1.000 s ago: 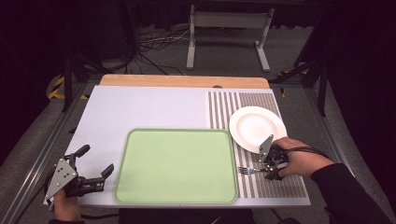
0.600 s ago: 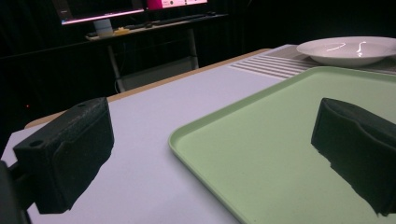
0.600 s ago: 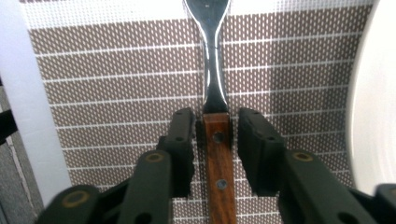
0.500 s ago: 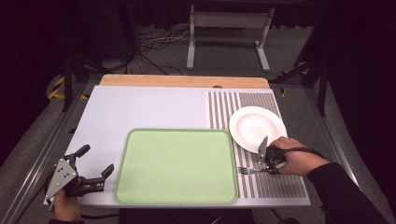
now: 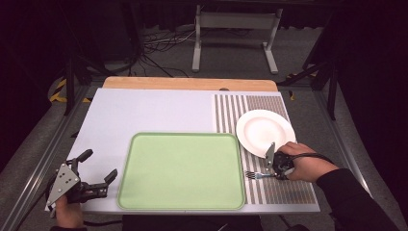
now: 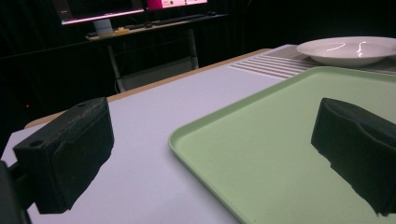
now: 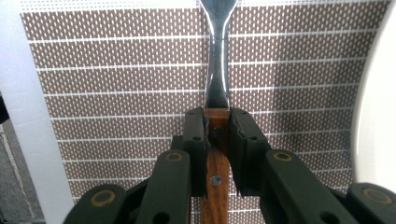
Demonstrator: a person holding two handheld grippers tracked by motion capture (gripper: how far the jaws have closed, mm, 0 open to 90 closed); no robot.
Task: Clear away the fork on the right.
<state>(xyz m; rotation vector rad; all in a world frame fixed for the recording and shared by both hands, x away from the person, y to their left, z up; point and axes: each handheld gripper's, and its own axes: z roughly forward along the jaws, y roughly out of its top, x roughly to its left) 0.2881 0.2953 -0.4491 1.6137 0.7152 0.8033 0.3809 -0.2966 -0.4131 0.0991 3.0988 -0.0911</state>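
Right claw (image 7: 217,135) clamps one fork (image 7: 218,70).
Steel neck, wooden handle between its jaws; one white plate (image 5: 265,131) beside; left claw (image 5: 98,171) open.

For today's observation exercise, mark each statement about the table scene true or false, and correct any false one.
1. The right gripper is closed on the wooden handle of the fork. True.
2. The fork lies on the green tray. False: it is over the striped placemat, right of the tray.
3. The left gripper has its jaws apart and holds nothing. True.
4. The white plate has food on it. False: the plate is bare.
5. The left gripper is above the plate. False: it is at the tray's left edge, by the table's near left corner.
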